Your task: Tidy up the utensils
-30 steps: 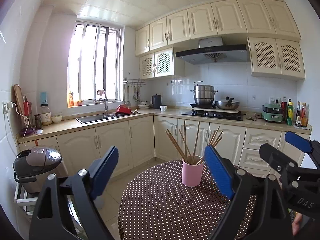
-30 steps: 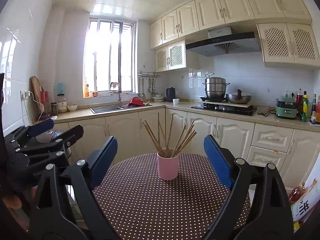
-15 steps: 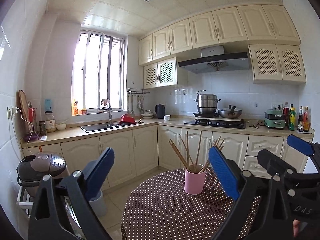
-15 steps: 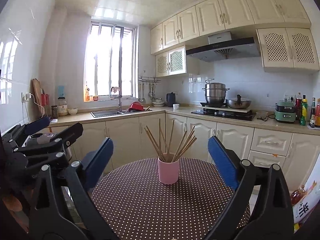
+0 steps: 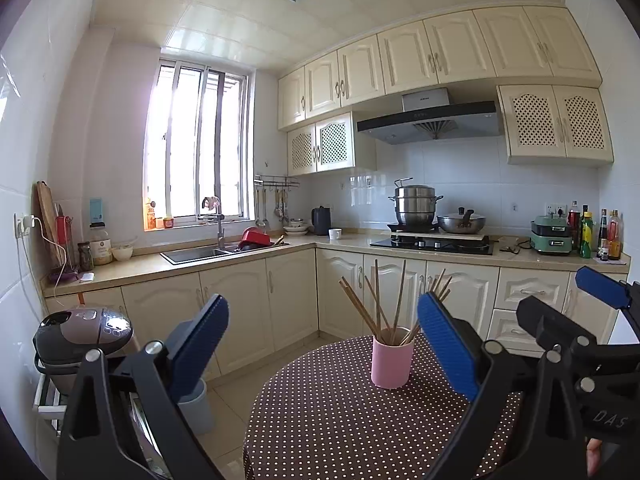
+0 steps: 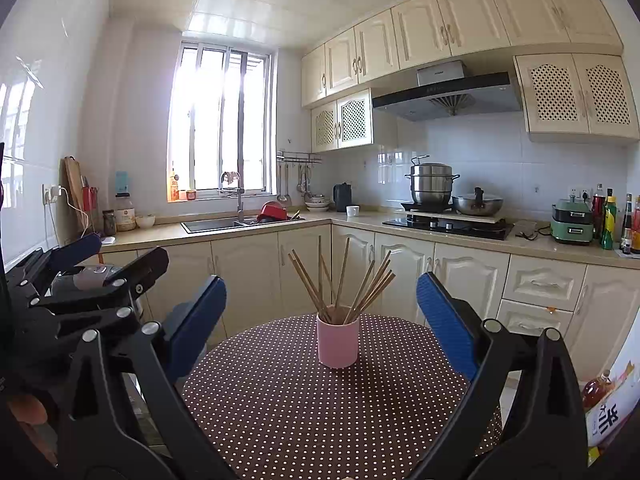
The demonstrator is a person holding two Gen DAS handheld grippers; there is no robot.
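Observation:
A pink cup (image 5: 392, 364) (image 6: 337, 344) holding several wooden chopsticks (image 5: 376, 300) (image 6: 340, 280) stands upright on a round table with a brown polka-dot cloth (image 5: 340, 420) (image 6: 300, 400). My left gripper (image 5: 322, 320) is open and empty, held short of the cup and a little to its left. My right gripper (image 6: 322, 292) is also open and empty, with the cup centred beyond its blue pads. Each gripper shows in the other's view: the right gripper (image 5: 568, 300) at the right edge, the left gripper (image 6: 120, 254) at the left.
A rice cooker (image 5: 76, 336) on a rack and a grey bin (image 5: 196, 404) stand left of the table. Cream cabinets and a counter with sink (image 6: 224, 224) and stove (image 6: 448, 224) run behind. A bag with a bottle (image 6: 608, 400) sits at the right.
Both grippers' jaws have spread slightly wider. The left view has tipped up a little, so the cup sits lower in it. Cup and chopsticks have not moved.

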